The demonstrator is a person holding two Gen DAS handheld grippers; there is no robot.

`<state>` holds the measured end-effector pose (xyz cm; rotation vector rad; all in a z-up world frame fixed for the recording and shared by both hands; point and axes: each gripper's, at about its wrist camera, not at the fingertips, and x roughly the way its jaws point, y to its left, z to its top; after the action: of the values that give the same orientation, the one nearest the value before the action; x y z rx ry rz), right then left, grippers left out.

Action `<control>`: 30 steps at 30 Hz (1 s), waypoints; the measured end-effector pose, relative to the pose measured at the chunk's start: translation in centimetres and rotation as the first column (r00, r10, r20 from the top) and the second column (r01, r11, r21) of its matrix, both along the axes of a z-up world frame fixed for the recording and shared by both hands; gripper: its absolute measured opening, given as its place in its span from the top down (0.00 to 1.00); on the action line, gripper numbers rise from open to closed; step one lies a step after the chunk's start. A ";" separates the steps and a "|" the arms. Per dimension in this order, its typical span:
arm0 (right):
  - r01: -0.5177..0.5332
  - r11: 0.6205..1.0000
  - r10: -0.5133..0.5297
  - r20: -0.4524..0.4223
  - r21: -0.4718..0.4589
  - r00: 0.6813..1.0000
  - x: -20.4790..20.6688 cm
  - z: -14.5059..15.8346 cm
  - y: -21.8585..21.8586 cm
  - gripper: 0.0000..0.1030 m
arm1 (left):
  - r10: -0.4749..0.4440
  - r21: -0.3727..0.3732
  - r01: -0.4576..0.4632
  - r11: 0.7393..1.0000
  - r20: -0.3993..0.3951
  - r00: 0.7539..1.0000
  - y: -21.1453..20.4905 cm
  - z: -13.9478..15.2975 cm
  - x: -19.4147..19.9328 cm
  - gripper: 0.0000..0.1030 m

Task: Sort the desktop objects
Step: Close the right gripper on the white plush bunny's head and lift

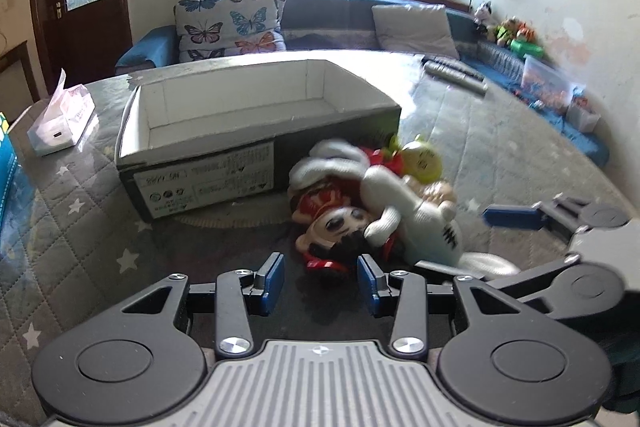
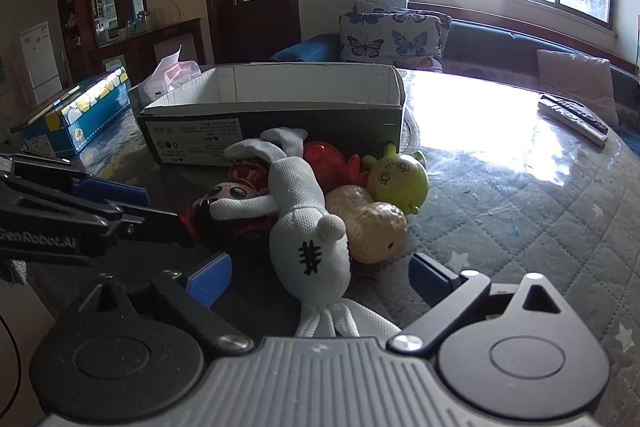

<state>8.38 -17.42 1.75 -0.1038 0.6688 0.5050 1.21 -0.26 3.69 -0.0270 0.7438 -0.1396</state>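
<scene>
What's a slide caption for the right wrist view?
Open right gripper straddling a white plush rabbit atop a toy pile in front of the empty cardboard box.

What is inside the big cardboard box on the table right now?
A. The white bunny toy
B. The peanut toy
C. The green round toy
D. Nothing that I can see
D. The open cardboard box with white inner walls shows only bare walls and floor, while the white cloth bunny toy, the green round-faced toy and the tan peanut-shaped toy all lie in a heap on the table in front of it.
</scene>
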 end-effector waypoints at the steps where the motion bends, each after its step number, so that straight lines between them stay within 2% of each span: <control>1: -0.003 1.000 0.003 -0.001 0.005 1.000 0.1 0.1 0.0 0.08 | -0.004 -0.013 0.004 1.000 0.007 1.000 0.0 0.4 0.0 0.59; 7: -0.014 1.000 0.014 0.003 0.005 1.000 0.4 0.3 0.1 0.10 | -0.040 -0.085 0.041 0.996 0.014 0.999 -0.5 1.7 2.0 0.59; 10: -0.020 1.000 0.020 -0.005 0.008 1.000 0.5 0.2 0.1 0.12 | -0.042 -0.110 0.040 0.993 -0.012 0.999 -0.9 1.4 3.7 0.60; 13: -0.024 1.000 0.024 -0.015 0.005 1.000 0.7 0.0 0.0 0.13 | -0.048 -0.170 0.039 0.985 -0.049 0.998 -0.7 1.0 5.1 0.60; 17: -0.026 0.999 0.027 -0.040 0.025 0.999 1.2 -0.3 -0.4 0.20 | -0.056 -0.225 0.035 0.974 -0.088 0.995 -0.7 0.4 6.7 0.62; 21: -0.030 0.999 0.032 -0.054 0.036 0.998 1.6 -0.4 -0.5 0.28 | -0.059 -0.236 0.033 0.971 -0.104 0.993 -0.8 0.1 7.6 0.63; 30: -0.064 0.996 0.068 -0.083 0.054 0.994 1.9 -0.5 -0.5 0.54 | -0.057 -0.265 0.016 0.964 -0.148 0.987 -0.9 -1.1 9.4 0.63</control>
<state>10.26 -17.92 1.30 -0.0564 0.7365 0.5924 10.64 -1.16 2.56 -0.2801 0.8769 -0.2740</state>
